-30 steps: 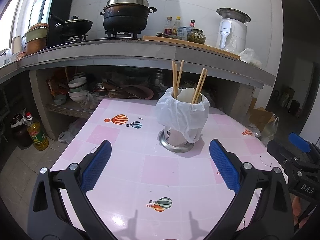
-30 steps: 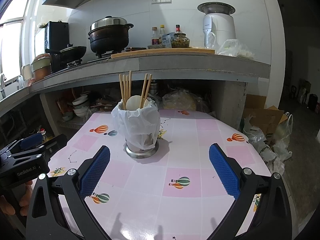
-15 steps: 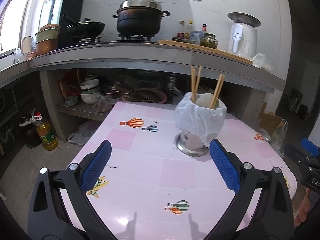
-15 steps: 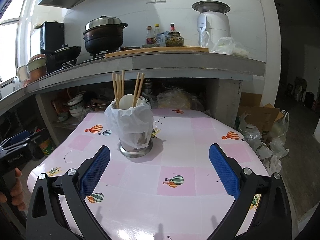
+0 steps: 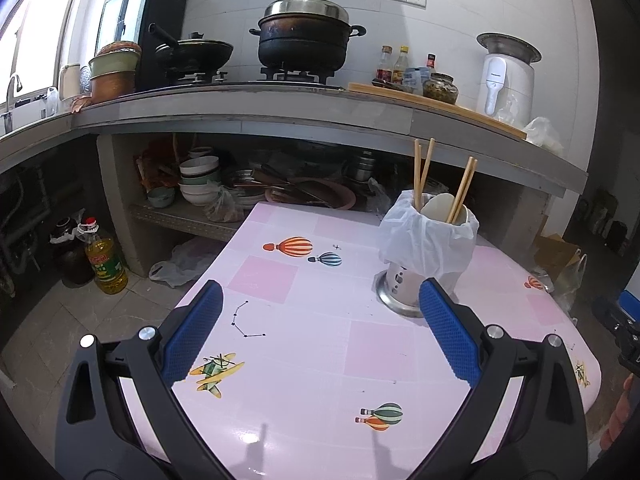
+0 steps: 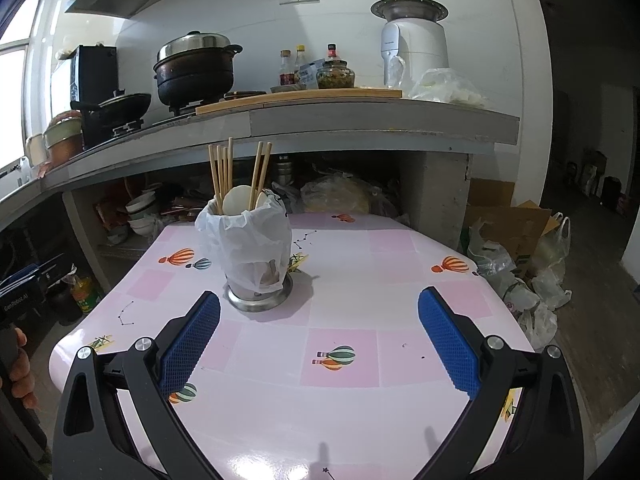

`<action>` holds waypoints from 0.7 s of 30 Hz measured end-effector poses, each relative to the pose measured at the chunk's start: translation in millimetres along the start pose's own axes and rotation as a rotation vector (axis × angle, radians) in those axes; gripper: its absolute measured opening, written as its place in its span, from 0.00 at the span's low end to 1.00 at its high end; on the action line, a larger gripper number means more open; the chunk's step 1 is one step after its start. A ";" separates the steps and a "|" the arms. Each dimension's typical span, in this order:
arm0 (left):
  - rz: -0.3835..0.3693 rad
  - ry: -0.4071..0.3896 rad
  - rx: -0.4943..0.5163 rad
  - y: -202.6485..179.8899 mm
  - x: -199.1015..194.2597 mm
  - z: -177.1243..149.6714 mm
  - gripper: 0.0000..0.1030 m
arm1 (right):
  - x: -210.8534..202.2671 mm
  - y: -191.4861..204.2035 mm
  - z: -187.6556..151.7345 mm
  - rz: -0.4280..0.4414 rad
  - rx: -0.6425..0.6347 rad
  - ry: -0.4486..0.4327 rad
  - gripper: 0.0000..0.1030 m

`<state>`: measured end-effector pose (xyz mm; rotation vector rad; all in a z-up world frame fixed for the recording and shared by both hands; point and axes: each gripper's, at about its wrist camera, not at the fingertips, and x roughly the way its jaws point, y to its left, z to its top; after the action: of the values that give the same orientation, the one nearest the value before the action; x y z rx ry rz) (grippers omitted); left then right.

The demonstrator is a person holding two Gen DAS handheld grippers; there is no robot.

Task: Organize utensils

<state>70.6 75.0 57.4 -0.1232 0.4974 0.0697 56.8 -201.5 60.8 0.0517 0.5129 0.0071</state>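
Left wrist view: the left gripper [image 5: 320, 336] is spread wide with nothing between its blue pads [image 5: 192, 334], held over the near-left part of the table [image 5: 312, 344]. The right pad stands just in front of the holder's base in this view; contact cannot be judged. At the right edge of the frame a black part of the right gripper [image 5: 624, 332] shows; lettering there is too small to read.

Right wrist view: the right gripper [image 6: 320, 340] is likewise fully spread and holds nothing. At the left edge, the left gripper's body carries white lettering reading "GenRobot.AI" [image 6: 16, 303], with a hand [image 6: 20, 372] below it.

The holder [image 5: 428, 258] is a steel cup on a round base, lined with a white plastic bag, standing upright toward the table's far side, nearer its far-left corner in the right wrist view. Chopsticks [image 5: 420, 176] and a pale spoon [image 5: 440, 206] stand in it.

The table is glossy pink, printed with hot-air balloons, planes and star lines; its corners are rounded. The tabletop near and right of the holder is bare.

Behind runs a grey worktop [image 5: 280, 108] with a black pot [image 5: 304, 36], a wok [image 5: 196, 50], bottles and a white appliance [image 5: 506, 76]; its label is unreadable. An oil bottle [image 5: 105, 258] stands on the floor left of the table. Cardboard and bags [image 6: 520, 248] lie by the right edge.
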 end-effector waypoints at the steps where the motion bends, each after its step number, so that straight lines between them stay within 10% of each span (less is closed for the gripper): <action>1: 0.001 0.000 0.001 -0.5 0.2 0.0 0.92 | 0.0 0.1 -0.1 -0.001 0.000 0.000 0.94; 21: -0.007 0.012 0.018 -6.6 0.8 -6.8 0.92 | 0.5 -0.6 -1.6 -0.011 -0.004 0.010 0.94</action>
<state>68.8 67.6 51.8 -0.1078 0.5097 0.0581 56.4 -202.0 59.2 0.0448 0.5228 -0.0019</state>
